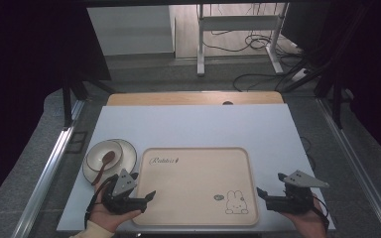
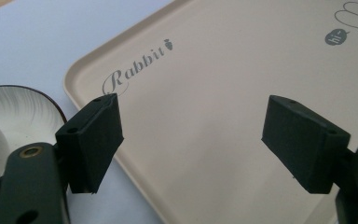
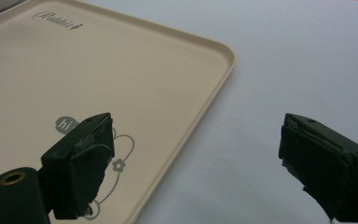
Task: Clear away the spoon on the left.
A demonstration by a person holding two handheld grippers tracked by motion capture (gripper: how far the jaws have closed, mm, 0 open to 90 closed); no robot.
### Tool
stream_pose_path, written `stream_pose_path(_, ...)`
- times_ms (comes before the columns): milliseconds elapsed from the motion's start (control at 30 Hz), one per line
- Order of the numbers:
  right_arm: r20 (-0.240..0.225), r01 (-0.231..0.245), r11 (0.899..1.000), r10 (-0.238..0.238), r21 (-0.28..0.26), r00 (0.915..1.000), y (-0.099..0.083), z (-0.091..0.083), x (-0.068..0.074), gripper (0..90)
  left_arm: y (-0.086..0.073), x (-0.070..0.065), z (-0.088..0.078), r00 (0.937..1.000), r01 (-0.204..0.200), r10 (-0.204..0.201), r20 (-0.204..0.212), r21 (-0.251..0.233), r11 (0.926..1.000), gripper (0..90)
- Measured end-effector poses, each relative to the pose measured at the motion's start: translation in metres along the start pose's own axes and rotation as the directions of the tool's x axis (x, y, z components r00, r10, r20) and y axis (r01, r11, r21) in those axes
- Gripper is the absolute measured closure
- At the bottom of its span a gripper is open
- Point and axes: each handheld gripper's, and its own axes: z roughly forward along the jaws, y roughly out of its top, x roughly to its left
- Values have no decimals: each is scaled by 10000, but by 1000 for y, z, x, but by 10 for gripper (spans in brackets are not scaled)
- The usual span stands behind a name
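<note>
1. We are holding the left claw [image 1: 146, 191] over the near left corner of the tray [image 1: 198, 218], its jaws standing wide with nothing between them.
2. In the left gripper view we are seeing the tray's [image 2: 81, 70] left rim passing under the jaw on that picture's left, while the other jaw is hanging over the tray's flat floor.
3. We are holding the right claw [image 1: 269, 186] just beside the tray's near right corner, jaws also spread wide and gripping nothing.
4. In the right gripper view the tray's [image 3: 226, 70] right rim is running between the two jaws: one is sitting over the printed rabbit [image 3: 116, 163], the other over the bare surface [image 3: 307, 56].
5. The tray is lying flat at the middle of the surface [image 1: 188, 124], close to its near edge.
6. A plate [image 1: 124, 148] with a spoon [image 1: 104, 166] in it is sitting just beside the tray's left rim, crowding the left claw there.
7. Beyond the tray and to its right, we are finding broad open room.
</note>
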Motion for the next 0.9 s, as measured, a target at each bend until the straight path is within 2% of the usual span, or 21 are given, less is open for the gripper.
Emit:
stream_pose_path(267,-150,63,10000,-64,-13,9999,2,2,-4,126,-1,2,2,9999,114,-114,-70,31,9999,198)
stream_pose_path(400,-175,307,9995,-305,60,9994,1,3,0,128,-3,2,0,10000,4,-3,-46,63,10000,198)
stream_pose_path(567,-113,303,9995,-303,15,9995,1,1,1,130,-3,1,-1,10000,-24,24,13,-56,10000,198)
stream_pose_path(800,16,306,9995,-306,40,9995,-1,-3,2,132,0,-1,0,9992,-380,381,118,-110,9992,198)
stream_pose_path(900,1,270,9996,-270,83,9996,-2,-2,0,136,1,-1,0,9993,-323,327,199,-164,9993,199)
